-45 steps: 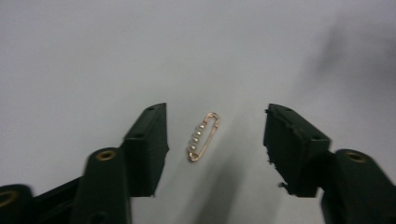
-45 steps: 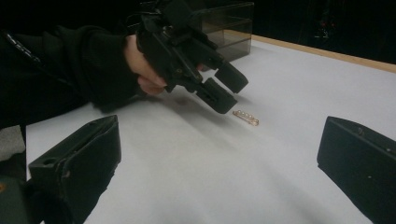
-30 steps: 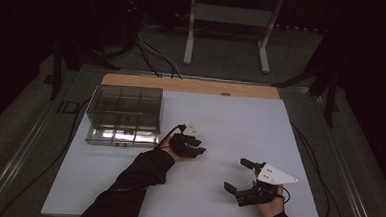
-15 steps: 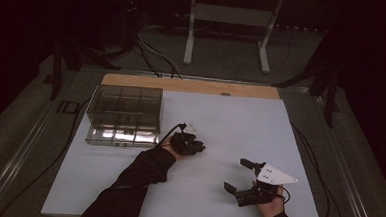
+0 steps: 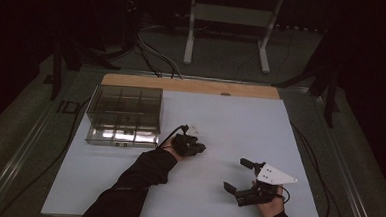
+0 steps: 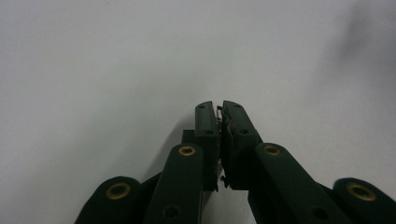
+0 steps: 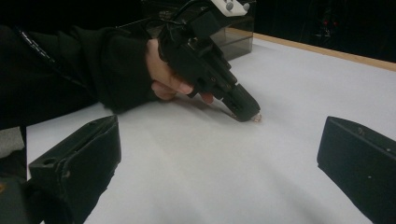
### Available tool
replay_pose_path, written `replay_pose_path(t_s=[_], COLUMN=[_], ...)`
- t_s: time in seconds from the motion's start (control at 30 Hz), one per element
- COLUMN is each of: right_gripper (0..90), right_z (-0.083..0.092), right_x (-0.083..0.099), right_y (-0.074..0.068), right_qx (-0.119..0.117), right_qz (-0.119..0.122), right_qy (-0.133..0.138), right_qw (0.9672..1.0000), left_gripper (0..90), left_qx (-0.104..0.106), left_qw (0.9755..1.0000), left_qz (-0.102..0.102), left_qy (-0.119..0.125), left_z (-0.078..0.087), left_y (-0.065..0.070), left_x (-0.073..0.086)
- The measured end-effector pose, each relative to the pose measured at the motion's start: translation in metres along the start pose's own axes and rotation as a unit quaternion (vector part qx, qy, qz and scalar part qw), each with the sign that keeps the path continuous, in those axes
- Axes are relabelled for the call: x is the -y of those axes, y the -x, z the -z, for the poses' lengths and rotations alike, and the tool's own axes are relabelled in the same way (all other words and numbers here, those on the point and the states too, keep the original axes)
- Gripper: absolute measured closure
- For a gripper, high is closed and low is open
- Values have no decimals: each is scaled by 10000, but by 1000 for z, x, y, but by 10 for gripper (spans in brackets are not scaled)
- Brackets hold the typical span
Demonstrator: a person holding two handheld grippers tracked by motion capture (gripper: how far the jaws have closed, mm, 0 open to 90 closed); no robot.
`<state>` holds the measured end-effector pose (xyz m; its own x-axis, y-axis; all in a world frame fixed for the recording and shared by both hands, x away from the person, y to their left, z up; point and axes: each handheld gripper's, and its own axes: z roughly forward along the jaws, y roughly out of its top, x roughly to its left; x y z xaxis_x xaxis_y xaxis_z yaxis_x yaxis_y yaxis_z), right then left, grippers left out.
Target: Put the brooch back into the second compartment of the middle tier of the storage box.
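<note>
A tiny metallic piece (image 6: 219, 113) sits pinched at the very tips of the left gripper (image 6: 219, 108), whose jaws have just been closing on it, down against the white mat (image 5: 240, 121). That gripper tilts nose-down, tips at the surface. The divided clear box (image 5: 124, 116) lies close by its side. The right gripper (image 5: 242, 176) waits well apart, jaws spread wide, gripping nothing.

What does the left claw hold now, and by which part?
The left claw is shut on a tiny object, pinched at the very tips of its jaws; which part of it cannot be told. The right claw holds nothing.
</note>
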<state>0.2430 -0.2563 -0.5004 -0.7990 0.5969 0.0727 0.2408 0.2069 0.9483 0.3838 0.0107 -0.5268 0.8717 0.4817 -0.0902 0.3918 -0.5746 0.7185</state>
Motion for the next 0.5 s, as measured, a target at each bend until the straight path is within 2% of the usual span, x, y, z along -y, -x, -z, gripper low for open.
replay_pose_path(t_s=[0.07,0.13,0.23,0.4,0.5], right_gripper=[0,0,0,0,0], right_z=[0,0,0,1,1], right_x=[0,0,0,0,0], right_y=[0,0,1,1,1], right_qx=[-12,-2,-3,1,3], right_qz=[-8,-20,-4,-15,-21], right_qy=[-9,14,-1,15,27], right_qw=[10000,10000,10000,10000,10000], left_gripper=[867,868,868,868,868], left_qx=[-32,26,24,40,116], left_qw=[10000,10000,9999,9999,9999], left_qz=[-33,41,-22,-112,-72], left_qy=[33,65,118,69,53], left_z=[1,3,7,11,14], left_y=[0,-1,2,6,7], left_x=[0,-1,-4,-6,-6])
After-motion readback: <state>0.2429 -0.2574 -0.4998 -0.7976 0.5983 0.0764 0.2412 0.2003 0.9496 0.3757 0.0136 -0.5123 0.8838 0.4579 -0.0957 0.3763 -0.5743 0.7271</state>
